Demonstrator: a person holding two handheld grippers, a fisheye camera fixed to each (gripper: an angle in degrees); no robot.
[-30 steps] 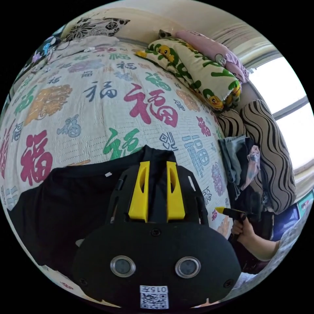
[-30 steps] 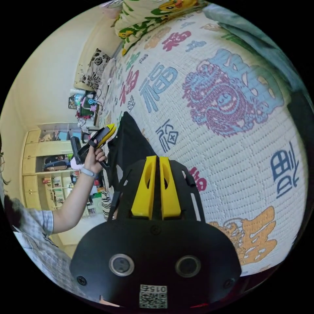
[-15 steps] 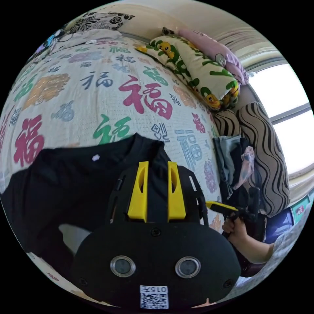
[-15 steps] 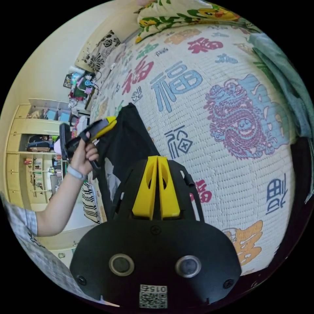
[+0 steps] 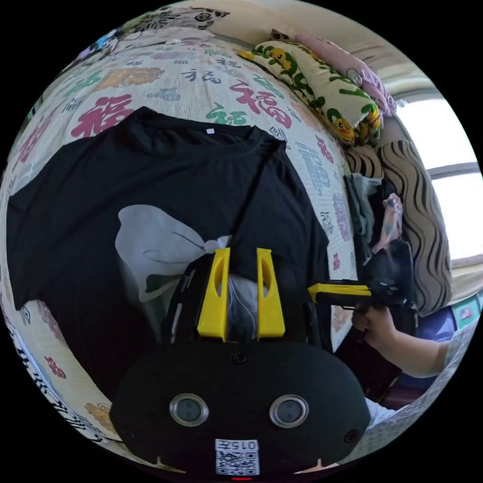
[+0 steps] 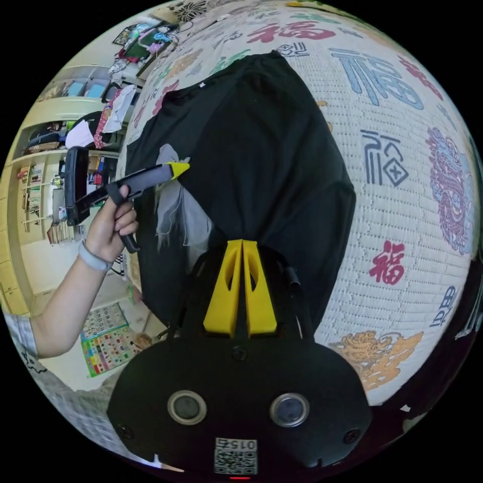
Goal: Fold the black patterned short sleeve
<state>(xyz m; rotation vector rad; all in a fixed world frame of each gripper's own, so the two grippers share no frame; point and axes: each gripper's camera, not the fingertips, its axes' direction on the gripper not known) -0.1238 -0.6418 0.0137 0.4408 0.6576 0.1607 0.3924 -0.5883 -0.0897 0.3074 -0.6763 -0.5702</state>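
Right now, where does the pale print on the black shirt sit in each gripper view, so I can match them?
Left gripper view: the pale print lies left of centre on the black shirt, running down to the left gripper.
Right gripper view: the pale print hangs at centre-left, just under the left gripper.
Shared landmark: the white neck tag at the collar.

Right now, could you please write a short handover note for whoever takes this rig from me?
Left gripper: jaws apart, shirt fabric between them; grip uncertain.
Right gripper: shut on the black short-sleeve T-shirt with pale print at its edge.
The T-shirt lies on the character-printed white quilt, one side already folded over.
Left: fold the other side, then fold it in half.
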